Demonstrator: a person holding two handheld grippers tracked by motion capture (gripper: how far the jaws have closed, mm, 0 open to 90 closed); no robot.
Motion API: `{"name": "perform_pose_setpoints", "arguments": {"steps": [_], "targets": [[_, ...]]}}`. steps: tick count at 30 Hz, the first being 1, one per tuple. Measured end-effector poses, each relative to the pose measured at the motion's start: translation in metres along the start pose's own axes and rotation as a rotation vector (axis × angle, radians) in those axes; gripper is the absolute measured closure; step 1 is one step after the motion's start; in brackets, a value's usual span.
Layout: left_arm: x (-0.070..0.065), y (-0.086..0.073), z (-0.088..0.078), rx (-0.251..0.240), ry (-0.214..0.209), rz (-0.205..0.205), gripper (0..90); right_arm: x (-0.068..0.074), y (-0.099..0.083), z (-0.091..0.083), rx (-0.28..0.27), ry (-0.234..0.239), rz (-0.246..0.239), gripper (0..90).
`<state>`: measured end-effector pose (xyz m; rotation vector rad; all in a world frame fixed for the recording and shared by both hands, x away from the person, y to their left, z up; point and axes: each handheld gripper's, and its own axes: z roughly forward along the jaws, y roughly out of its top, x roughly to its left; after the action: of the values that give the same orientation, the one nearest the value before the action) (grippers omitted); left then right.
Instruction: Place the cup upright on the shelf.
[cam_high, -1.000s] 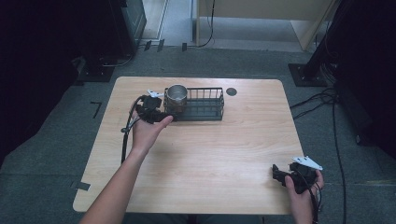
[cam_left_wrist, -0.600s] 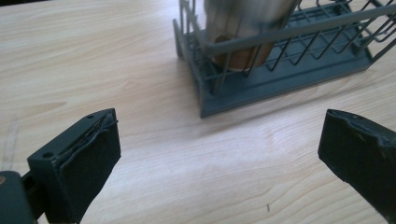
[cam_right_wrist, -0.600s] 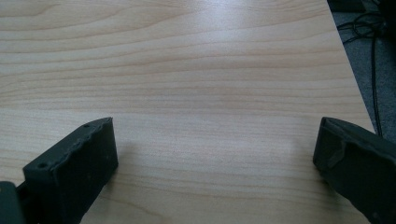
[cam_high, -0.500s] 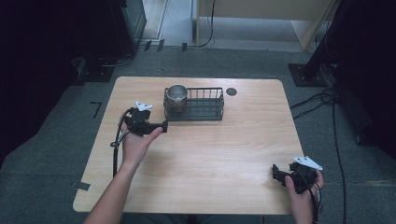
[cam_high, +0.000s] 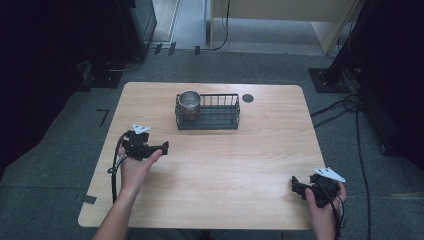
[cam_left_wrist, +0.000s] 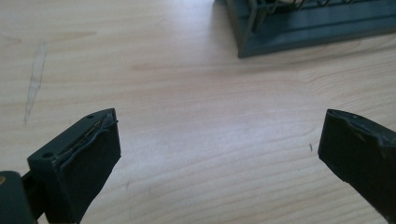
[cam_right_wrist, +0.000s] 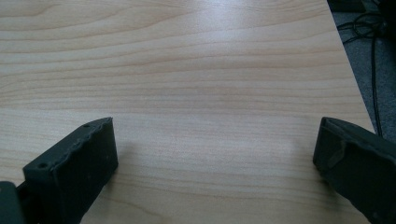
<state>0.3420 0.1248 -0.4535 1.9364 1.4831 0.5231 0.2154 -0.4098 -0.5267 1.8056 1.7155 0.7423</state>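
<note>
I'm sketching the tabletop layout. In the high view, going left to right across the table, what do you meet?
Left claw → shiny metal cup in the left end of the dark wire basket → small dark round disc on the wooden table → right claw.

A wooden table (cam_high: 225, 165) bears a wire basket (cam_high: 215, 120).

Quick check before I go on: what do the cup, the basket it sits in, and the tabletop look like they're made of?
Cup: likely metal, dull silver-grey with a bright rim glint.
Basket: dark thin bars on a solid base, probably coated wire; the matte base could be plastic.
Tabletop: light wood-grain surface with a soft sheen, either wood or laminate.
</note>
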Motion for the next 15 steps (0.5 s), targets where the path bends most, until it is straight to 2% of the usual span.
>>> {"name": "perform_pose_setpoints", "arguments": {"steps": [7,15], "targets": [[0.012,-0.021,-0.002,0.016,0.0,-0.032,0.0,0.0,0.0,0.0,0.0,0.0,0.001,0.0],[0.028,-0.046,-0.003,0.037,0.023,-0.056,0.0,0.0,0.0,0.0,0.0,0.0,0.0,0.0]]}}
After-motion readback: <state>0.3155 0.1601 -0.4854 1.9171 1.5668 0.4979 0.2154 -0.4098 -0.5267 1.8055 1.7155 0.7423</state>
